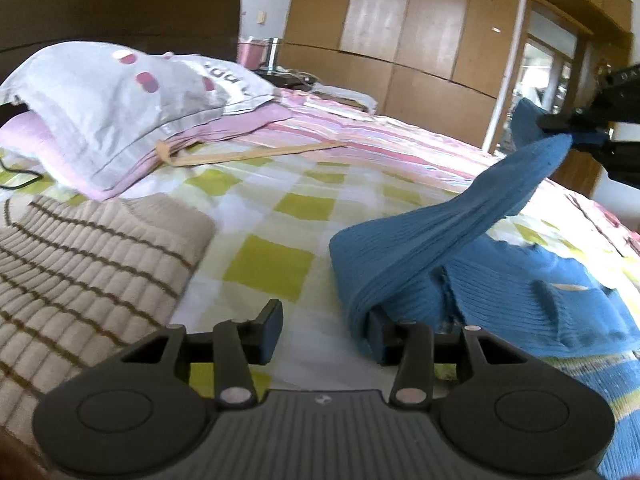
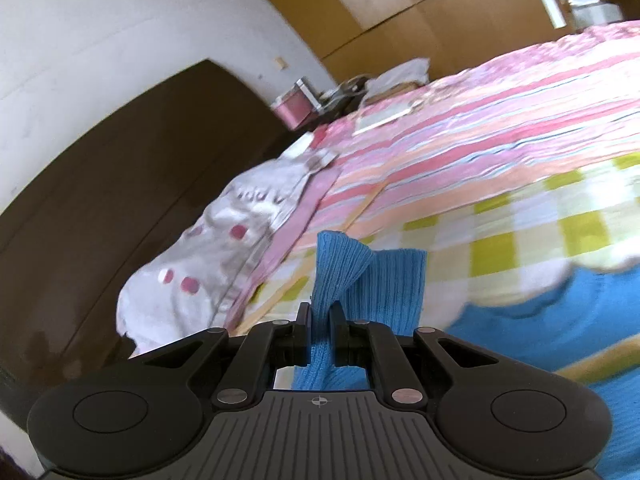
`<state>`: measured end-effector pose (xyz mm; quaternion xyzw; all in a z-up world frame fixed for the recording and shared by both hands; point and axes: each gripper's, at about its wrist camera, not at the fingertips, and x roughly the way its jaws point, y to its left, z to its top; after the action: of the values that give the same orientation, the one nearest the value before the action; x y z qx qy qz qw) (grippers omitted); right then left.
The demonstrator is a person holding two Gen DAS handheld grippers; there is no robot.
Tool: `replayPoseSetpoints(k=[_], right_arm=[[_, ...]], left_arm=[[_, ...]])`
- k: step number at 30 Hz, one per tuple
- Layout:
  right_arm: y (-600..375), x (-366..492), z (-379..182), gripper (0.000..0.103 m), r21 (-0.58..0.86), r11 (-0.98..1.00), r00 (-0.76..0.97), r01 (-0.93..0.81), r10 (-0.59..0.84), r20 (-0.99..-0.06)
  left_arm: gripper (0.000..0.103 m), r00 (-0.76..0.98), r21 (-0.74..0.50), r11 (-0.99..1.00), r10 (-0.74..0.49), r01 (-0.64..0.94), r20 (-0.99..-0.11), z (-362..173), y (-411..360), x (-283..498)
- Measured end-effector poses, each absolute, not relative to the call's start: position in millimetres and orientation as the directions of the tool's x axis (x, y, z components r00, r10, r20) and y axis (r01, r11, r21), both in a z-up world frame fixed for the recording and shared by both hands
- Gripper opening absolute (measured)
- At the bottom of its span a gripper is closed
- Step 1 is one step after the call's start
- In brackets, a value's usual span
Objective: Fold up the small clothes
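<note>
The blue ribbed sweater (image 1: 500, 292) lies on the bed (image 1: 280, 208), its sleeve (image 1: 492, 208) stretched up-right to the right tongs (image 2: 319, 316), clamped on its cuff, while the left tongs (image 1: 324, 332), parted, touch the shoulder fold without gripping.

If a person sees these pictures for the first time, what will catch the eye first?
The blue knit garment, stretched from the checked bedsheet up to the right gripper, whose fingers pinch its end. Left of it lies a beige striped sweater, with a grey pillow behind.
</note>
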<state>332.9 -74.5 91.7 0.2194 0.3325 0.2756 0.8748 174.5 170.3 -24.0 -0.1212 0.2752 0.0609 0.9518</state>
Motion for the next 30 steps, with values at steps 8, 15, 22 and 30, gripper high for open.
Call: replayPoseSetpoints(k=[8,15,22,30], right_arm=[[-132.3,320.4,85.9,0.009,0.542,0.803,0.699,-0.249,0.536,-0.474],[-183.9,307.3,72.5,0.009,0.502,0.850,0.762,-0.159,0.429,-0.486],[-226.2,291.5,33.5,0.009,0.471,0.881,0.764,-0.041,0.331,-0.553],[-248.1,279.8,2.4,0.014,0.504,0.862,0.742,0.047,0.307,-0.595]], left_arm=[[0.050,0.863,-0.213,0.971,-0.018,-0.105,-0.505,-20.7,161.4,173.1],[0.050,0.865,-0.209,0.975,-0.044,-0.071,-0.501,-20.5,154.8,172.0],[0.050,0.854,-0.218,0.973,-0.053,-0.072,-0.517,-23.6,154.1,173.5],[0.050,0.849,-0.201,0.978,-0.059,-0.057,-0.525,-25.3,149.1,173.8]])
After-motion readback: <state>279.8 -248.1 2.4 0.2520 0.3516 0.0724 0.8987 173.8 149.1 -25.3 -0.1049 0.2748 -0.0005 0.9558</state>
